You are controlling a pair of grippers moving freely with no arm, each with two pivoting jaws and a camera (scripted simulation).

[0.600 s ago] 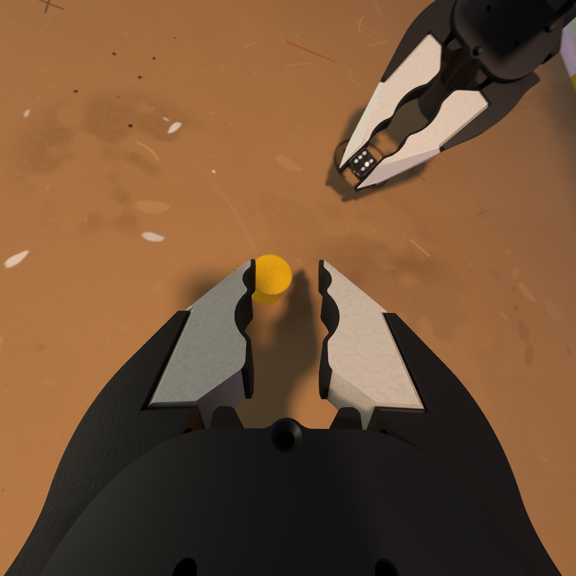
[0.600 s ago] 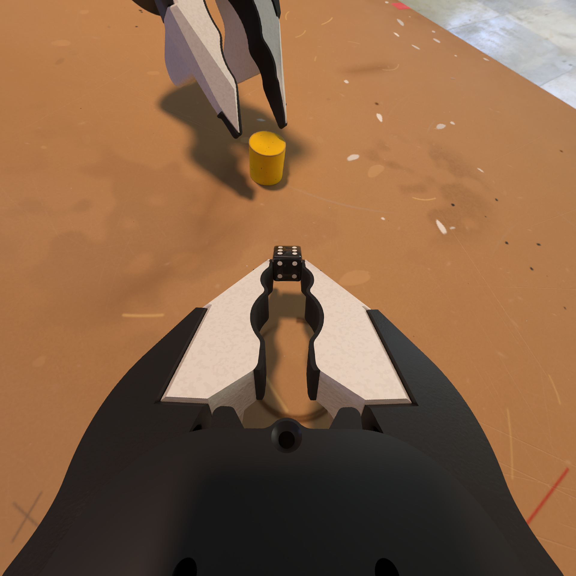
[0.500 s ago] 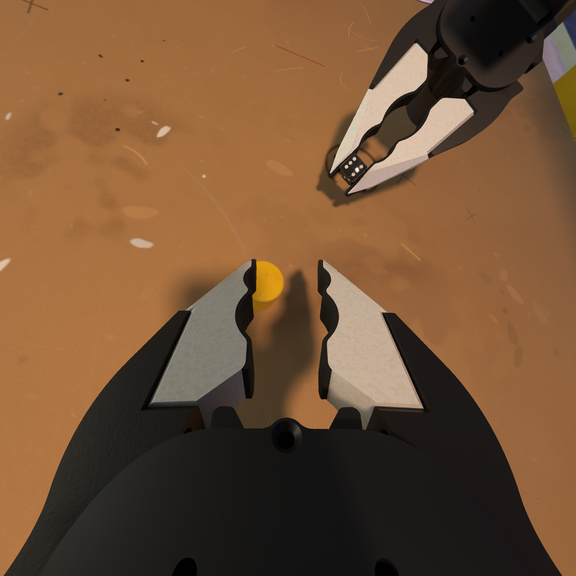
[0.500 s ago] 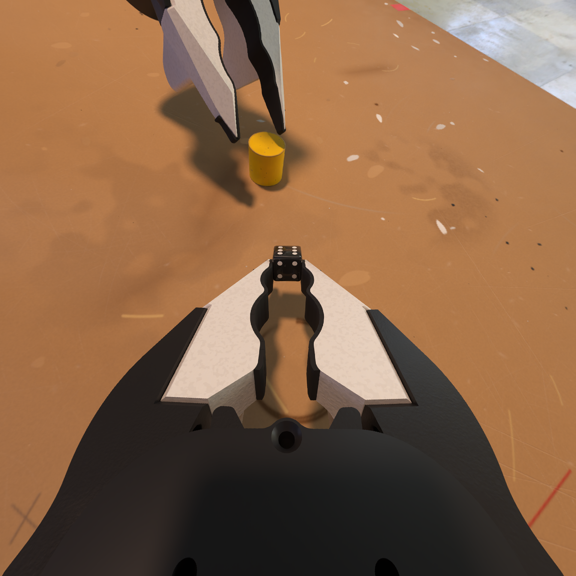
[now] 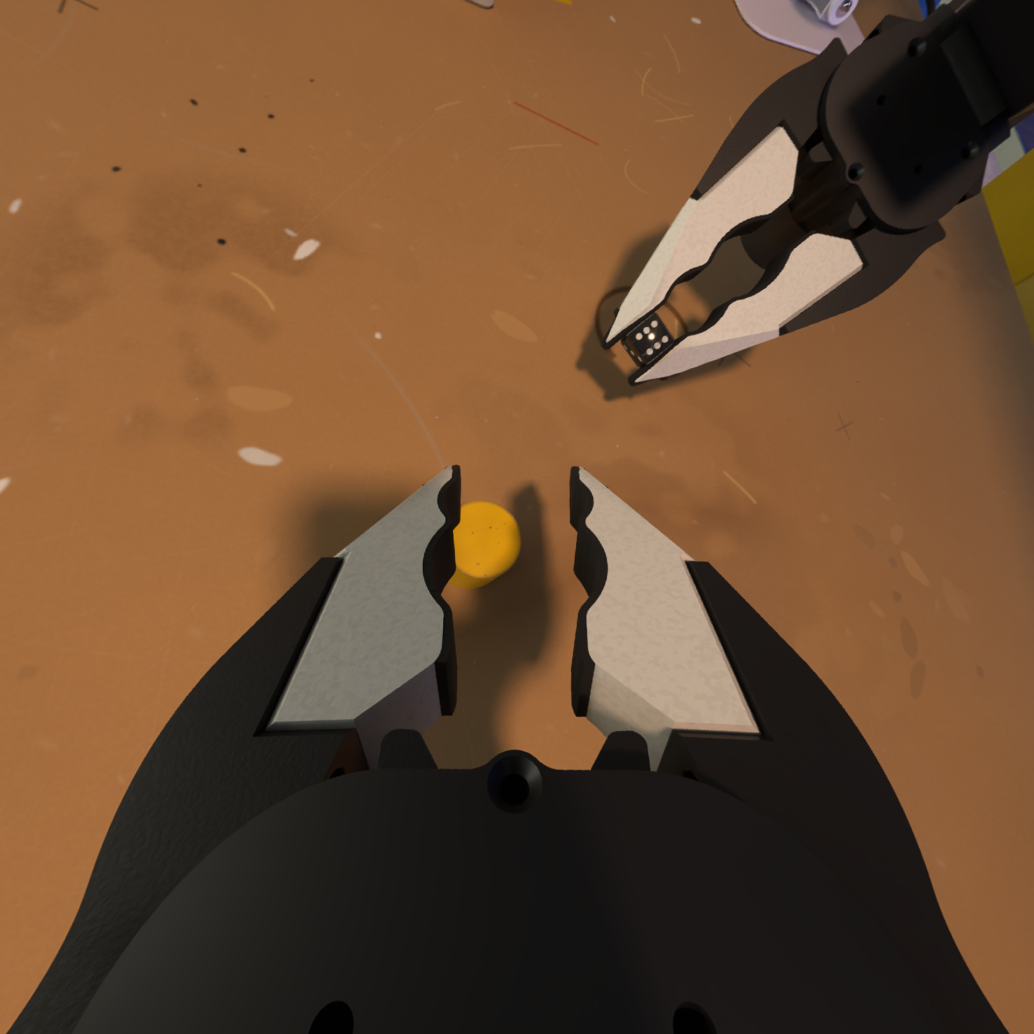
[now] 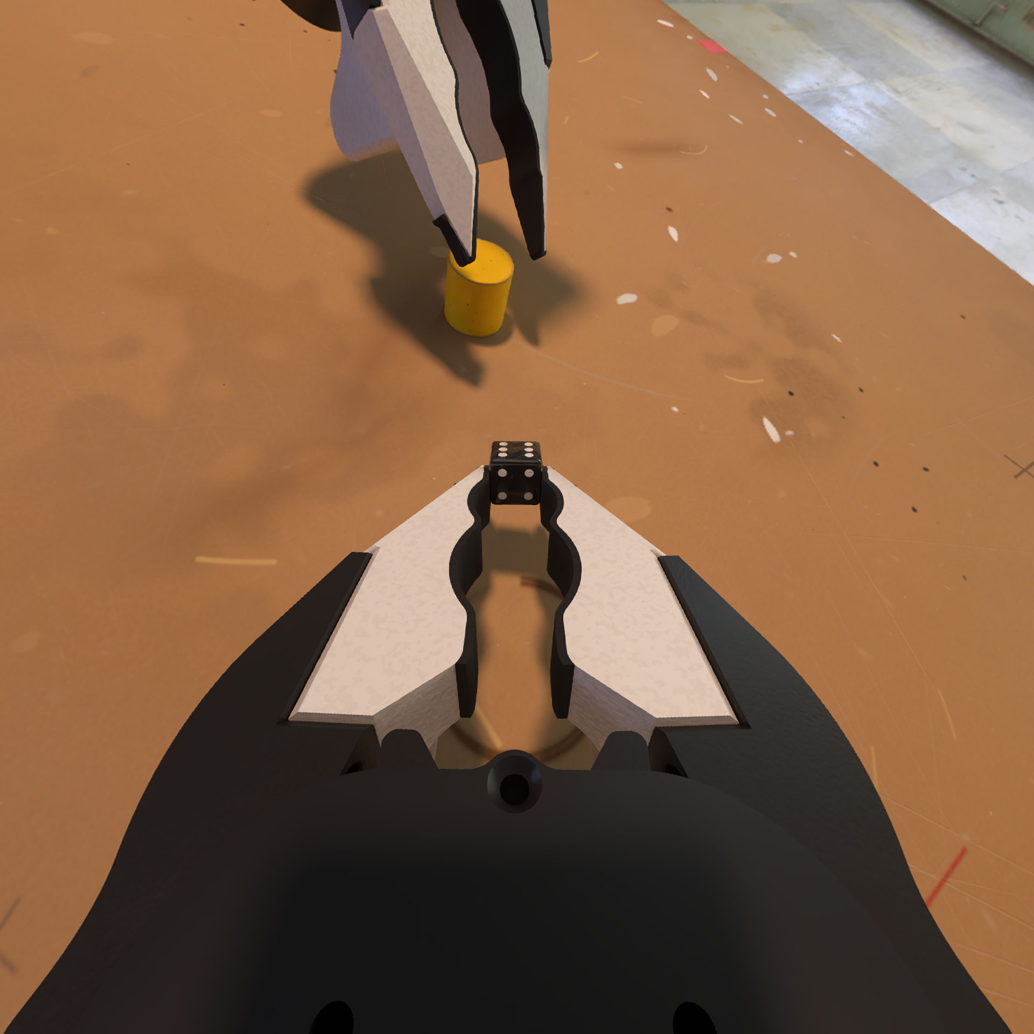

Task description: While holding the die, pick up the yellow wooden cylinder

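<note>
The yellow wooden cylinder (image 5: 484, 543) stands upright on the brown table, between the fingers of my open left gripper (image 5: 515, 473) and close to its left finger. In the right wrist view the left gripper (image 6: 498, 257) points down over the cylinder (image 6: 478, 296), with one fingertip overlapping the rim of its top. My right gripper (image 6: 515, 470) is shut on the black die (image 6: 515, 475) with white pips, held at its fingertips just above the table. The right gripper (image 5: 624, 363) and the die (image 5: 648, 337) also show at the upper right of the left wrist view.
The brown table top (image 6: 224, 391) is stained and scratched. Its edge runs along the upper right of the right wrist view, with grey floor (image 6: 895, 84) beyond. A pale object (image 5: 794, 22) and a yellow block (image 5: 1013, 224) lie behind the right gripper.
My left gripper has moved forward and down, so the cylinder now lies between its fingers instead of at the left fingertip. The right gripper has kept still with the die.
</note>
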